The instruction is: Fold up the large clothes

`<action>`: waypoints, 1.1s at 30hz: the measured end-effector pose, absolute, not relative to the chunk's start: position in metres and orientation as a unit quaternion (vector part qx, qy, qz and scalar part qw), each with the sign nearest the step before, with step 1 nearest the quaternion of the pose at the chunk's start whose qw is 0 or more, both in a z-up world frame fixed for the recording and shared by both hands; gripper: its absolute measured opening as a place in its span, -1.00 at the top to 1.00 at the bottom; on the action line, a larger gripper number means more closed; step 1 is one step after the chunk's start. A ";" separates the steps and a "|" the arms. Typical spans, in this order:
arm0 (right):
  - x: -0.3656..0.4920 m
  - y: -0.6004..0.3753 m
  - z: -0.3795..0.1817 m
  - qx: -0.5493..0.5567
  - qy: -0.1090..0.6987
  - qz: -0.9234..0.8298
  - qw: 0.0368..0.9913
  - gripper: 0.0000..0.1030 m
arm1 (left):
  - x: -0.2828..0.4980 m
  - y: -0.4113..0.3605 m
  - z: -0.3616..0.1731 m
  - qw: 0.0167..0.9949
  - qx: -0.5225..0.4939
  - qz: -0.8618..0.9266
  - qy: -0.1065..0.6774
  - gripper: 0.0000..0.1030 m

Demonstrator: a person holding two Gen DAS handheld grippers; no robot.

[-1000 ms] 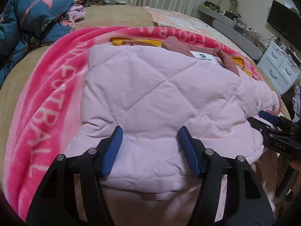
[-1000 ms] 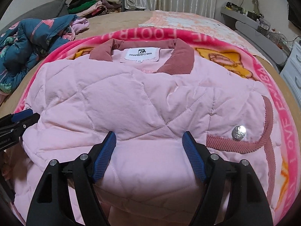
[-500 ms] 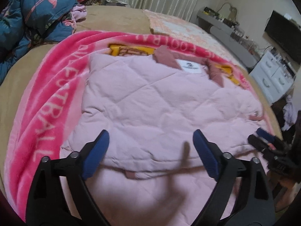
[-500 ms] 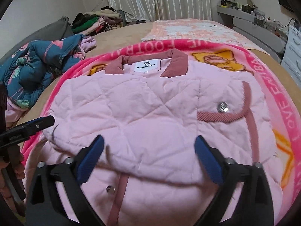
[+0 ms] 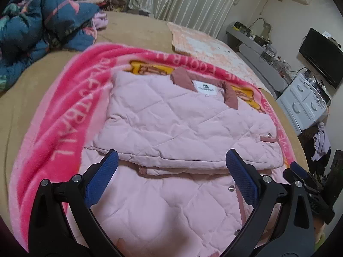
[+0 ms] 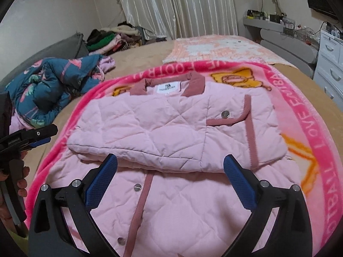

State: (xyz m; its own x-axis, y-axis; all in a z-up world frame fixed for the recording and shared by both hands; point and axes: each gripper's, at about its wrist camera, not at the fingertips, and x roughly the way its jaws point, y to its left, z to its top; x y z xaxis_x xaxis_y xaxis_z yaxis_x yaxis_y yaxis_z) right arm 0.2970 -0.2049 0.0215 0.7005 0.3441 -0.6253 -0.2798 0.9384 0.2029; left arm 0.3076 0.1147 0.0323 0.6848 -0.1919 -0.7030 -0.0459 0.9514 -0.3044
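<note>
A pale pink quilted jacket (image 5: 182,126) with a dusty-rose collar lies on a pink football blanket (image 5: 64,115) on the bed. Its sleeves are folded across the chest and its lower half, with snaps, spreads toward me. It also shows in the right wrist view (image 6: 150,128). My left gripper (image 5: 171,171) is open and empty above the jacket's lower half, near the folded edge. My right gripper (image 6: 170,171) is open and empty above the same edge. Each gripper shows at the edge of the other's view: the right one (image 5: 300,175), the left one (image 6: 32,137).
A dark blue flowered quilt (image 5: 36,34) is bunched at the far left of the bed. A pile of clothes (image 6: 109,38) sits at the head by the curtains. A peach blanket (image 6: 216,47) lies beyond. White drawers (image 5: 304,102) and a television (image 5: 321,55) stand at the right.
Both grippers opened wider and drew back and up from the jacket. The folded upper part now lies flat and more of the lower half shows.
</note>
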 end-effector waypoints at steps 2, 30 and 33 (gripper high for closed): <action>0.290 -0.210 0.030 0.052 0.334 0.171 0.925 -0.92 | 0.299 0.114 0.040 0.911 -0.144 -0.036 0.385 -0.82; 0.193 -0.247 0.075 0.053 0.249 0.162 0.953 -0.92 | 0.183 0.089 0.105 0.950 -0.119 -0.062 0.283 -0.82; 0.184 -0.249 0.072 0.055 0.248 0.161 0.954 -0.92 | 0.171 0.089 0.102 0.952 -0.112 -0.050 0.282 -0.82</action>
